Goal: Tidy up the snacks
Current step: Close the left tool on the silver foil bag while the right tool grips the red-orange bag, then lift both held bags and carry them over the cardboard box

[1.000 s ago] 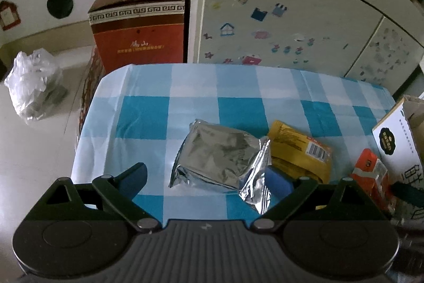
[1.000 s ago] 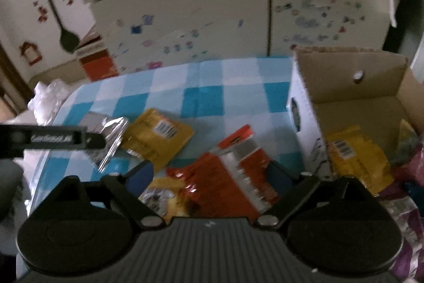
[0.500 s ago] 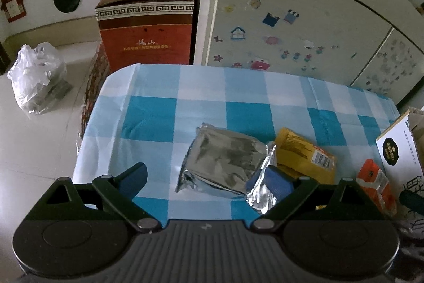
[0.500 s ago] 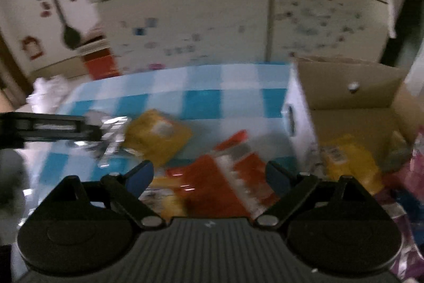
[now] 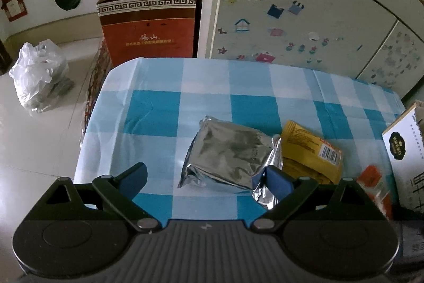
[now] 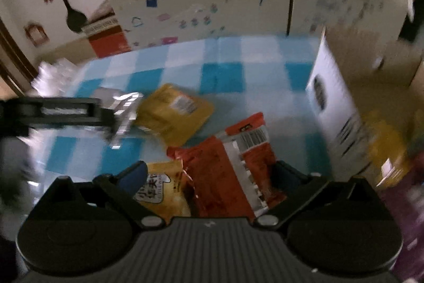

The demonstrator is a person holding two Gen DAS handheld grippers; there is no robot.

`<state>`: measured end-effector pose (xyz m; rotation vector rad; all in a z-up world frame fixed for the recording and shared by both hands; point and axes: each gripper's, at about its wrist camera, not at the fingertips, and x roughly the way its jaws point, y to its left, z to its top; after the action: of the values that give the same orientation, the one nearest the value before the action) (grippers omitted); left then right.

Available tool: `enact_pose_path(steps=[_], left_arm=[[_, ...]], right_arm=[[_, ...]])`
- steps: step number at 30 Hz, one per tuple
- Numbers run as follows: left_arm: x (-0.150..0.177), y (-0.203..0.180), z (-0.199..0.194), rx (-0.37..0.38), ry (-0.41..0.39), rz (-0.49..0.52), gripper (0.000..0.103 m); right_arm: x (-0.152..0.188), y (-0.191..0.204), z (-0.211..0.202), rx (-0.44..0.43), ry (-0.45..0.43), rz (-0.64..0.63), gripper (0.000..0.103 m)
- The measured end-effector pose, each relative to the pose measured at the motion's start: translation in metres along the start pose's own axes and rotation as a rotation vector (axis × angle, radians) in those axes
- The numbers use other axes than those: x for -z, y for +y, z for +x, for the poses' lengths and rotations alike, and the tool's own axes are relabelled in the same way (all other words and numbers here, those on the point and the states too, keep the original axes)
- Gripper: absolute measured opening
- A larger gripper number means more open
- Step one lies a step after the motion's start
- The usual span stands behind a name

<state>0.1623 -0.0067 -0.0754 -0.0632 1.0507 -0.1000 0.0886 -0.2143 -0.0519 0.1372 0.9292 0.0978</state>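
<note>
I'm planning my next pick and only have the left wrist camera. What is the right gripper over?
Observer: The right gripper, jaws just opened wider, hovers over a crinkled orange-red foil snack packet lying between its fingers, not pinched.
Operator: Anything else beside it?
Observer: A pale yellow printed packet pokes out at its left edge.
Operator: Is the box empty?
Observer: No, the open white-sided cardboard box holds a yellow packet.
</note>
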Motion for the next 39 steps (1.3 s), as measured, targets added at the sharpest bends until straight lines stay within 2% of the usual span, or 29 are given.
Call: enact_pose_path(steps=[5,7,10,13,16,19,26,28,32,39], left_arm=[[-0.001,0.001,0.000,0.019,-0.003,-0.008,0.098],[-0.001,0.000,0.001,0.028,0.002,-0.007,0.098],[0.000,-0.005,0.003,0.039,0.003,0.015,0.098],[0.003,-0.010,0.007,0.050,0.014,0.038,0.098],[0.005,-0.013,0.012,0.040,0.022,0.039,0.098],[0.005,-0.014,0.014,0.042,0.016,0.039,0.098],[0.009,-0.023,0.016,0.015,-0.008,0.094,0.100],[0.008,-0.023,0.017,0.018,-0.008,0.102,0.099],[0.010,-0.028,0.012,0.032,-0.027,0.145,0.082],[0.011,-0.031,-0.005,0.054,-0.042,0.130,0.080]], right_arm=[[-0.002,0.002,-0.007,-0.098,0.034,0.027,0.099],[-0.002,0.004,-0.007,-0.055,0.025,0.012,0.099],[0.001,0.013,-0.002,0.040,0.014,-0.079,0.100],[0.005,0.016,0.004,0.023,0.050,-0.110,0.099],[0.011,0.018,0.010,0.073,0.067,-0.128,0.099],[0.011,0.011,0.010,0.052,0.071,-0.073,0.099],[0.009,0.007,0.010,0.048,0.066,-0.040,0.096],[0.009,0.008,0.009,0.046,0.060,-0.037,0.089],[0.007,0.007,0.004,0.032,0.050,-0.022,0.081],[-0.001,0.005,-0.008,0.020,0.018,0.013,0.077]])
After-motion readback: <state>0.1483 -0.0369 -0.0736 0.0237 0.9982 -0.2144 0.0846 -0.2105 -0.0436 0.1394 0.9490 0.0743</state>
